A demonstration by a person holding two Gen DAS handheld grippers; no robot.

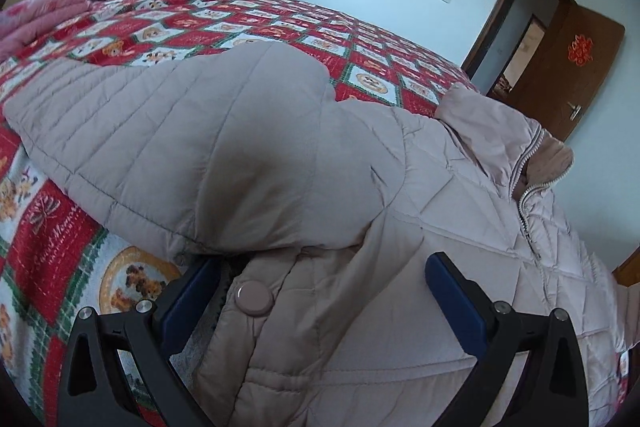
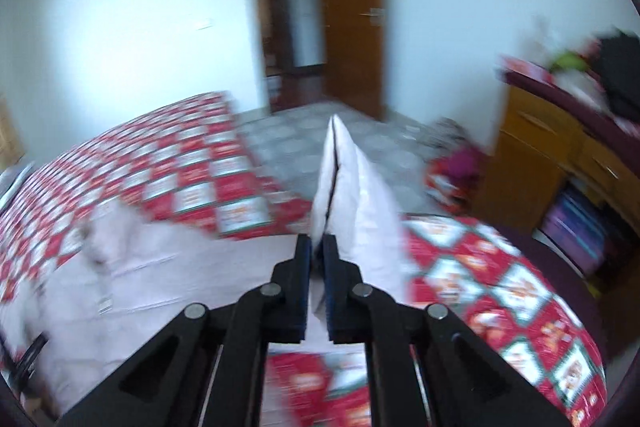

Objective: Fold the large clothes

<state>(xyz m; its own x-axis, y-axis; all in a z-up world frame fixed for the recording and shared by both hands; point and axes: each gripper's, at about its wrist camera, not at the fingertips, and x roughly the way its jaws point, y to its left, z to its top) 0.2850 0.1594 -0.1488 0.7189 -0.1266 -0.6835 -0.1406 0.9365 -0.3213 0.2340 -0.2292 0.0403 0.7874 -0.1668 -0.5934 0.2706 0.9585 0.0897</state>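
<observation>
The quilted beige jacket [image 1: 280, 131] is lying spread across the bed [image 1: 248, 23], collar toward the door side. The left tool [image 1: 320, 291] is hovering released, its pads standing wide either side of the buttoned flap, gripping nothing. The right tool [image 2: 317, 247] is clenching a pale fold of the jacket [image 2: 352, 183] raised clear of the bed, so it looks the better placed to carry that part across the jacket's long axis.

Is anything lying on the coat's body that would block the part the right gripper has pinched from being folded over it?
Nothing visible does. The right gripper is shut on a pale flap of the coat, lifted above the bedspread. One sleeve is already folded over the body, with the open left gripper astride it.
</observation>
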